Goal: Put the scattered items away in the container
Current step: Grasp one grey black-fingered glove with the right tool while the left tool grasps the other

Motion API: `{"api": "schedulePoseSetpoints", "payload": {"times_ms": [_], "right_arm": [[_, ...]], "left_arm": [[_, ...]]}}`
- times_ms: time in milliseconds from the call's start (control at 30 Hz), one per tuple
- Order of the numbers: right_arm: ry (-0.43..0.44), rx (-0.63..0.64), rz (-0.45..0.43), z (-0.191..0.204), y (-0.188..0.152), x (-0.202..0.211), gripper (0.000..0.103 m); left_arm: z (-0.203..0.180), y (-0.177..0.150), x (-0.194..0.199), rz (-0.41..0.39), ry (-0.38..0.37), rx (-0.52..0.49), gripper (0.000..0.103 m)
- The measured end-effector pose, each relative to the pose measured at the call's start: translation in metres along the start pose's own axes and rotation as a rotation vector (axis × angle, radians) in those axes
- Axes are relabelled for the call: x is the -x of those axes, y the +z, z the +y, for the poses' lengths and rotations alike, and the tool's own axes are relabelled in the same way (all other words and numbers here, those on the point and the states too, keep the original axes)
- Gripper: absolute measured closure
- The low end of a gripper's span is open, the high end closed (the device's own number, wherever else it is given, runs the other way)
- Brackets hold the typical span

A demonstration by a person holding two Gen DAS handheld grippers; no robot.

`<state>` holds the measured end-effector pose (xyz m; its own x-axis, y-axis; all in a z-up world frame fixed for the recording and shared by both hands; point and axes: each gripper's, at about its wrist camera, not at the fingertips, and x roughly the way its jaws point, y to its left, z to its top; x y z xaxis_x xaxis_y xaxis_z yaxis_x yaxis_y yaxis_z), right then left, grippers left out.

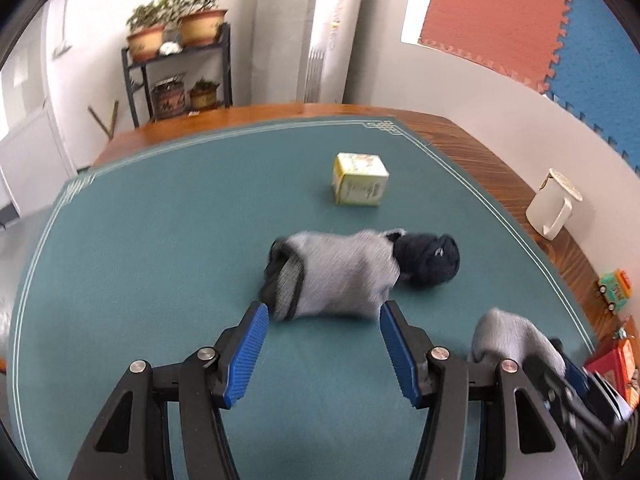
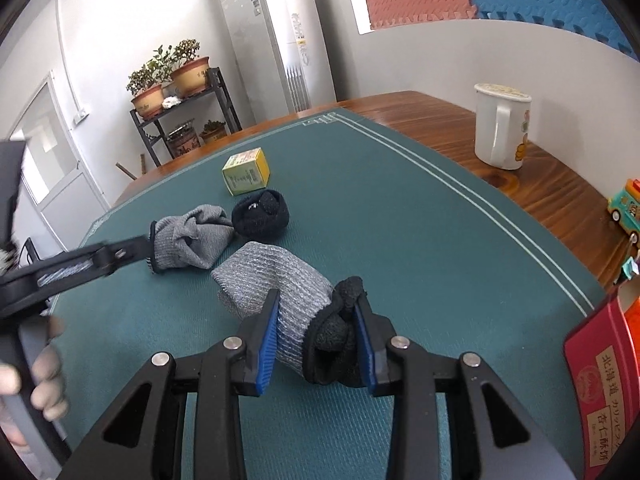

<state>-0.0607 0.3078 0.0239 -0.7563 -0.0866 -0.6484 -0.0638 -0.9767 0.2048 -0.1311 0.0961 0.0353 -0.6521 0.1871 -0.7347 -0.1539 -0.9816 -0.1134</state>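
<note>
While the right wrist view alone shows the right gripper (image 2: 316, 334) clenched on a grey sock (image 2: 276, 284), the left gripper (image 1: 322, 350) gapes behind another sock (image 1: 340, 272); red box (image 2: 600, 380) contents hidden.

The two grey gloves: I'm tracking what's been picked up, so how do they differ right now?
The near glove is clamped between the right gripper pads; the far glove lies loose on the mat, with the left gripper open before it. The near glove shows a dark palm side at the pads; the far glove shows mostly grey knit and touches a black sock ball. Both are bunched grey knit.
</note>
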Motion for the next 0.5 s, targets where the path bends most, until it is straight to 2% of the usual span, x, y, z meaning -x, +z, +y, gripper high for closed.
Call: {"api": "schedulePoseSetpoints", "payload": {"times_ms": [200,233,300,400,500], "right_arm": [[0.014,0.005,0.018,0.003,-0.001,-0.002,0.065],[0.015,0.008,0.019,0.004,-0.002,-0.002,0.065],[0.017,0.013,0.022,0.006,-0.003,-0.003,0.065],[0.016,0.019,0.029,0.007,-0.003,-0.004,0.065],[0.014,0.02,0.042,0.008,-0.005,-0.007,0.065]], "left_arm": [[-0.01,0.018,-0.028,-0.017,0.048,-0.043,0.037],[-0.01,0.019,-0.034,-0.016,0.051,-0.043,0.033],[-0.009,0.02,-0.041,-0.021,0.038,-0.033,0.027],[-0.01,0.019,-0.046,-0.007,-0.014,-0.037,0.027],[-0.015,0.016,-0.049,-0.023,-0.003,-0.074,0.023]]}}
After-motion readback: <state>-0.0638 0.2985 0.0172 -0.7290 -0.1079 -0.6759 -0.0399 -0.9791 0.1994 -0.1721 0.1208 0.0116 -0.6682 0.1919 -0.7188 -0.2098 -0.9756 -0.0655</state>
